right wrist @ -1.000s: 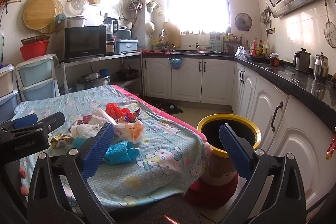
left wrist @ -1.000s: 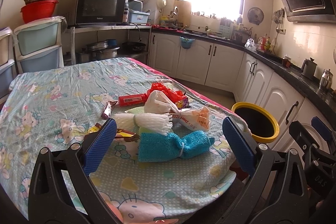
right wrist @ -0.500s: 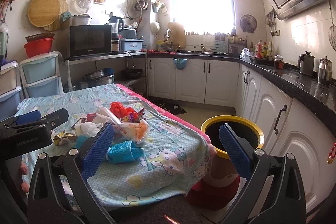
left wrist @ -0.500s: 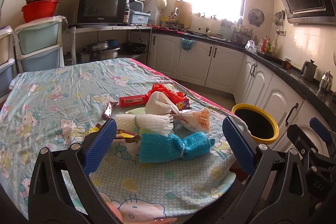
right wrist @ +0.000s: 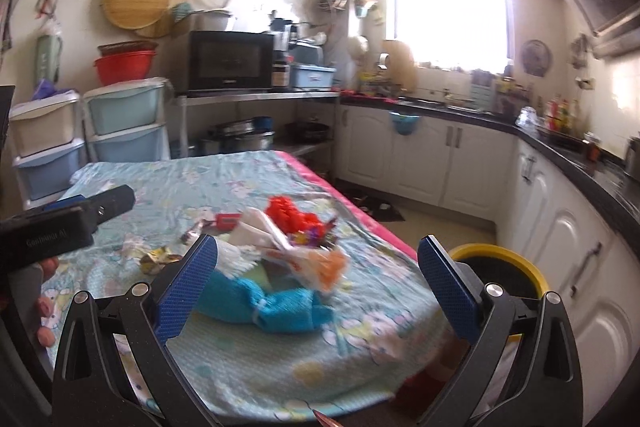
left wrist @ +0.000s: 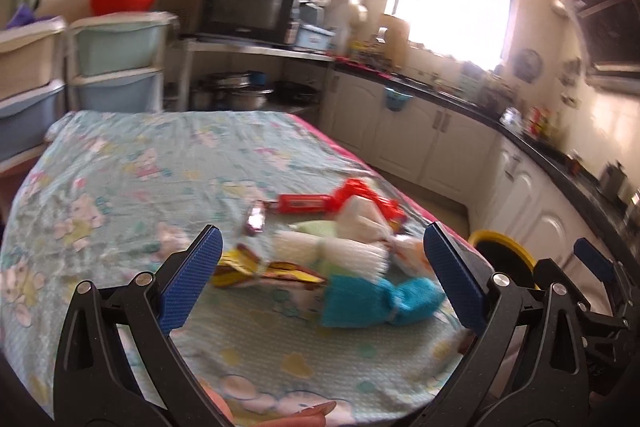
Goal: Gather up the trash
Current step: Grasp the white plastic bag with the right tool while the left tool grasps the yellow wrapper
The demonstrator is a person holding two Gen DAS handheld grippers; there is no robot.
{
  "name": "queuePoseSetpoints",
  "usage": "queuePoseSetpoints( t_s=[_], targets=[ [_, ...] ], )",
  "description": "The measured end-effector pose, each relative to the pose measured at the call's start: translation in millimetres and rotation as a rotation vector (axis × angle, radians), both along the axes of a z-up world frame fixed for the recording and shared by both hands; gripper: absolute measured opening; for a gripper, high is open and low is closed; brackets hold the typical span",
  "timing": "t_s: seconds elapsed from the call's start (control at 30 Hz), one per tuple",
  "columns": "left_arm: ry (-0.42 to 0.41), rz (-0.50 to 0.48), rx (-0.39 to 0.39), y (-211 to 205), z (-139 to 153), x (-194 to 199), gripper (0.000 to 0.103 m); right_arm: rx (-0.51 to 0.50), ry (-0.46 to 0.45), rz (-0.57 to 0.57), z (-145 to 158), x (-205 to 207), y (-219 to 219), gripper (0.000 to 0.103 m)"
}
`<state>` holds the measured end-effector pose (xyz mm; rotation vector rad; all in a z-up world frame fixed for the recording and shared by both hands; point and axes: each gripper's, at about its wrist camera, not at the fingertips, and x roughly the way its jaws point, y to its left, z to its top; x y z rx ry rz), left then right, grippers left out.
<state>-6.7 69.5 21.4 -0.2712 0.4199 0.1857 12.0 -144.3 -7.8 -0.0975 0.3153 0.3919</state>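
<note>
Two claws — left claw [left wrist: 322, 277] and right claw [right wrist: 318, 277] — hang with fingers wide apart over the tabletop [left wrist: 120, 187]; one teal cloth bundle [left wrist: 380, 301], one white one [left wrist: 332, 251], one yellow-rimmed bin [right wrist: 500, 267].

Trash lies in a loose cluster on the cloth-covered worktop [left wrist: 120, 187], toward its 3 o'clock edge in the left wrist view. Teal knitted bundle [left wrist: 376, 301], tied at the middle, lies flat at 6 o'clock of the cluster. White foam net sleeve [left wrist: 340, 247] lies just behind it, touching. Yellow snack wrapper [left wrist: 256, 267], crumpled, at 9 o'clock of the teal bundle. Red tube-shaped packet [left wrist: 304, 203] lies flat at 12 o'clock. White plastic bag [right wrist: 260, 233] and red netting [right wrist: 288, 213] are heaped together; orange-printed bag [right wrist: 320, 267] beside them. Yellow-rimmed bin [right wrist: 500, 267] stands on the floor, beyond the worktop's 3 o'clock edge. Frames blurred.
</note>
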Motion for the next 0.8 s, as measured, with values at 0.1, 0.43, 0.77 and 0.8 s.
queuePoseSetpoints(
  t_s=[0.1, 0.43, 0.77, 0.8],
  targets=[
    [0.004, 0.092, -0.031, 27.0, 3.9, -3.9, 0.093, 0.002, 0.012, 0.059, 5.5, 13.9, 12.1, 0.097],
    [0.116, 0.228, -0.092, 79.1, 4.4, 2.6, 0.093, -0.109, 0.003, 0.219, 19.8, 75.4, 48.4, 0.097],
    [0.346, 0.143, -0.402, 85.7, -58.7, 50.2, 0.093, -0.313, 0.166, 0.289, -34.2, 143.0, 61.8, 0.096],
    [0.363, 0.143, -0.438, 85.5, -66.1, 54.0, 0.093, -0.336, 0.185, 0.300, -40.8, 148.3, 62.3, 0.095]
  ],
)
